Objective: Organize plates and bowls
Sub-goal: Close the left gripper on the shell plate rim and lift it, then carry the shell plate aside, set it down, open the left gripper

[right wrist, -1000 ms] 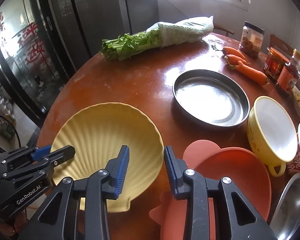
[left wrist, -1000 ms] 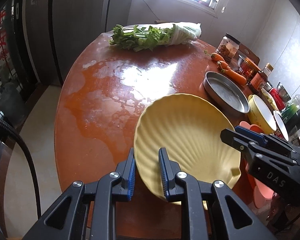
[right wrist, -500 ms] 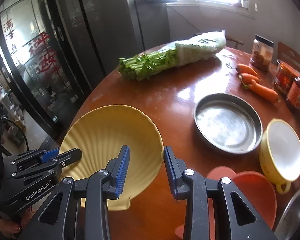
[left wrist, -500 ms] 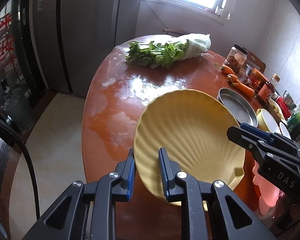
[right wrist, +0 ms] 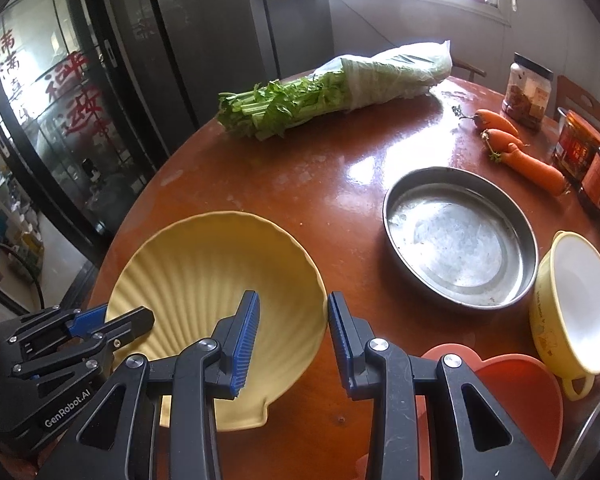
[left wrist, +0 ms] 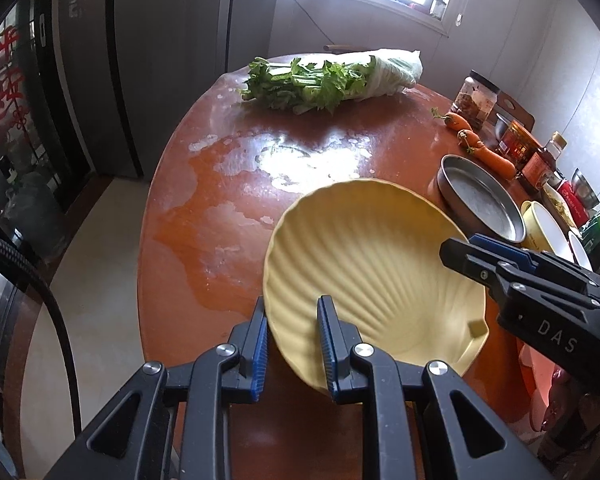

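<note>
A pale yellow shell-shaped plate hangs tilted above the near edge of the round red-brown table. My left gripper is shut on its near left rim, one pad under it and one inside it. In the right wrist view the same plate is at lower left, with the left gripper clamped on its far side. My right gripper stands open. The plate's right rim passes between its fingers and the pads do not press on it. From the left it shows as the right gripper over the plate's right edge.
A round steel pan sits right of centre, with a yellow bowl and an orange plate nearer on the right. Carrots, jars and a wrapped bunch of celery line the far side.
The left gripper has kept its hold on the yellow plate, and both views have drawn back from the table. My right gripper has shifted left, off the orange plate and over the yellow plate's rim.
</note>
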Tool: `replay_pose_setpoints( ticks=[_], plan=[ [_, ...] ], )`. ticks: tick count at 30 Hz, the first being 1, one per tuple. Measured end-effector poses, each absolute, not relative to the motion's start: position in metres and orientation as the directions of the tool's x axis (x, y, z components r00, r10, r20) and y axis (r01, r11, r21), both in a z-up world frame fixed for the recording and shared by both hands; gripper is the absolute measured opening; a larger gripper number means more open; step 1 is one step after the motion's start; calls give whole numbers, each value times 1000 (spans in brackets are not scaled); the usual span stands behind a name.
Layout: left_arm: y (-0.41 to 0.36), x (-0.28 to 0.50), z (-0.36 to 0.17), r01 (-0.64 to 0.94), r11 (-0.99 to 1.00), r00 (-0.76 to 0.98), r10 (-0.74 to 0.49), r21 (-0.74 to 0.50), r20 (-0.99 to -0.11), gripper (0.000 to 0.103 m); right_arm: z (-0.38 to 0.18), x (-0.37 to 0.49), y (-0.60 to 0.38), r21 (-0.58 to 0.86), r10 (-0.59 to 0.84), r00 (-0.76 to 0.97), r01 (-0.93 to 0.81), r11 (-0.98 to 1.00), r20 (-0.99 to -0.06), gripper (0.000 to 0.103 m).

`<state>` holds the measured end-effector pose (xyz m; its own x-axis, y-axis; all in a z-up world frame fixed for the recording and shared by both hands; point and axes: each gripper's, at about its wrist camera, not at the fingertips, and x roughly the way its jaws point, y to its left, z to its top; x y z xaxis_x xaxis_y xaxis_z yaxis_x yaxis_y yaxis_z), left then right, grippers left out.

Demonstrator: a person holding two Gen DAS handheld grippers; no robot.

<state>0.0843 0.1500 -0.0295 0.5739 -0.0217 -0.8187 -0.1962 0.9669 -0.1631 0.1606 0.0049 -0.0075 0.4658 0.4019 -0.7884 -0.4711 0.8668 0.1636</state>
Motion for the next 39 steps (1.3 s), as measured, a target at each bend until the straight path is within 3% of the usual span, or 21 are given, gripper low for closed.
replay_pose_setpoints(
  ticks=[11, 16, 26, 39],
  plan=[
    [152, 85, -30, -192, 967, 578, -26, -168, -815, 26, -9, 161, 7, 163, 402, 464, -474, 866, -789, 38],
    [151, 83, -25, -185, 968, 593, -29, -171, -805, 42, -6, 160, 7, 154, 397, 472, -474, 867, -787, 38],
    [156, 77, -13, -194, 967, 624, -7, -164, -781, 54, 4, 153, 0, 143, 394, 501, -466, 873, -771, 40],
    [133, 60, 22, -143, 978, 688, -15, -155, -725, 59, 42, 128, -31, 145, 401, 590, -432, 890, -700, 47]
  ],
)
